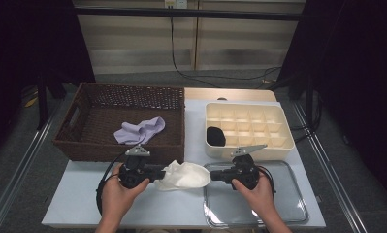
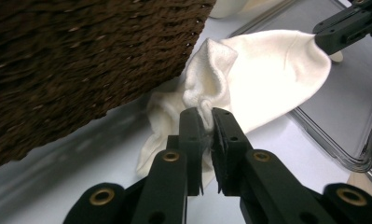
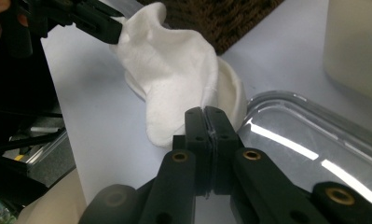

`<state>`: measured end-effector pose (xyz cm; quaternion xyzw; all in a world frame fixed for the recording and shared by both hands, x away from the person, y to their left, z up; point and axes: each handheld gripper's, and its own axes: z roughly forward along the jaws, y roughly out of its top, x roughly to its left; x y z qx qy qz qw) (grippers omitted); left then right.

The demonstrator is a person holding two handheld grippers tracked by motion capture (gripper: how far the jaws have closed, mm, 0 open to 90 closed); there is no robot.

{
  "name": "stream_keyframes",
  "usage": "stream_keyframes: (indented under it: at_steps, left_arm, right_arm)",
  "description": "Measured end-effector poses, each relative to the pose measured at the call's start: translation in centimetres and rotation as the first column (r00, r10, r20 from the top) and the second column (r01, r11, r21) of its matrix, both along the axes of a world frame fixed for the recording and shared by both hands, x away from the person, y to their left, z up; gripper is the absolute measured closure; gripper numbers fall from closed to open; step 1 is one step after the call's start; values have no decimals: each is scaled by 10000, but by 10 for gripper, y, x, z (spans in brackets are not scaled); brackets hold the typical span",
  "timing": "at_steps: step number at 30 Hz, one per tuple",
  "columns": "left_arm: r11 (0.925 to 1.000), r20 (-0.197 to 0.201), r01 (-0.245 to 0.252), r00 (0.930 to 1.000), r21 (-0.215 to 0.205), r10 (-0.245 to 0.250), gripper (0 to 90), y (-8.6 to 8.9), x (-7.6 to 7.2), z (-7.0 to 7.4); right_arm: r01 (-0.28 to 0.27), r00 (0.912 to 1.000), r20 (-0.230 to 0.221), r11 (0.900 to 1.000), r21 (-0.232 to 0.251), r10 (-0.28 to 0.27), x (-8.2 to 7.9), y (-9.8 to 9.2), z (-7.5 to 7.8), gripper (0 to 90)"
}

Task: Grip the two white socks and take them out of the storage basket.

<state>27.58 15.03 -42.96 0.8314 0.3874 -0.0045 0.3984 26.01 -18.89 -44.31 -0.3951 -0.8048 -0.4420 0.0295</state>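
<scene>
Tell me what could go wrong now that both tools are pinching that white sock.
The left tool grips just a small fold of the white sock, so the fabric may slip free if pulled. The right tool pinches only its thin edge, another likely slip. The sock hangs close to the wicker basket and could snag on the weave.

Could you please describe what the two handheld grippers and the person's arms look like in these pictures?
Both are matte black. The left claw and right claw each have two flat black jaws on linked arms with brass-coloured pivot rivets. A grey three-cornered plate tops each body, and a black cable loops from each. The forearms are bare, with no sleeves in sight.
</scene>
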Motion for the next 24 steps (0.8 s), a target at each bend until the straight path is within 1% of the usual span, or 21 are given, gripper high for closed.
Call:
stream_keyframes:
  at_steps: [2, 4, 5, 8, 9, 10, 12, 13, 14, 15, 16, 17, 18, 20, 22, 23, 24]
  left_arm:
    - [9998, -129, -141, 9998, -131, 139, 831, 4, -2, 0]
    - [9996, -289, -244, 9993, -147, 239, 831, 9, -5, 0]
    - [9995, -453, -278, 9986, -128, 272, 831, 12, -5, -1]
    - [9992, -696, -384, 9969, -136, 374, 831, 17, -7, -7]
    - [9992, -758, -362, 9965, -159, 349, 829, 18, -7, -8]
    - [9988, -836, -445, 9956, -213, 426, 828, 19, -7, -11]
    - [9986, -681, -512, 9964, -126, 502, 821, 20, -6, -15]
    - [9987, -694, -495, 9964, -105, 487, 820, 19, -5, -18]
    - [9988, -654, -475, 9968, -76, 469, 810, 18, -5, -19]
    - [9985, -533, -544, 9971, -49, 540, 788, 17, -4, -21]
    - [9985, -476, -553, 9973, -26, 551, 742, 17, -4, -22]
    - [9984, -299, -564, 9979, 94, 567, 728, 17, -3, -21]
    - [9981, -108, -602, 9981, 160, 604, 703, 17, -3, -20]
    - [9974, 131, -690, 9975, 210, 687, 680, 19, -4, -15]
    - [9965, 513, -793, 9956, 249, 779, 659, 23, -4, -10]
    - [9972, 645, -707, 9955, 252, 690, 657, 25, -4, -8]
    - [9979, 701, -618, 9957, 209, 602, 654, 25, -4, -8]
  right_arm:
    - [-93, 10000, -10, 9998, 151, 94, 2, 0, 4, 886]
    - [-241, 9996, -114, 9994, 265, 244, 5, 1, 5, 886]
    - [-253, 9995, -186, 9995, 195, 257, 6, 2, 4, 885]
    - [-393, 9983, -423, 9992, -13, 392, 14, 6, -2, 884]
    - [-404, 9980, -498, 9992, -53, 401, 16, 7, -5, 883]
    - [-431, 9976, -542, 9990, -113, 424, 17, 8, -7, 884]
    - [-306, 9982, -518, 9989, -349, 287, 21, 8, -11, 885]
    - [-228, 9989, -429, 9985, -490, 207, 22, 7, -13, 885]
    - [-174, 9987, -494, 9989, -444, 152, 24, 6, -15, 883]
    - [-155, 9988, -462, 9990, -427, 136, 25, 5, -16, 873]
    - [-92, 9991, -429, 9987, -507, 71, 26, 4, -16, 856]
    - [-51, 9993, -374, 9987, -507, 32, 25, 3, -16, 850]
    - [-94, 9993, -361, 9991, -404, 79, 24, 3, -15, 830]
    - [-107, 9997, -235, 9994, -332, 100, 21, 4, -11, 777]
    - [-199, 9998, -72, 9991, -377, 197, 17, 8, -7, 735]
    - [-268, 9996, 82, 9990, -369, 271, 16, 11, -6, 734]
    - [-356, 9993, 135, 9986, -396, 362, 14, 14, -5, 732]
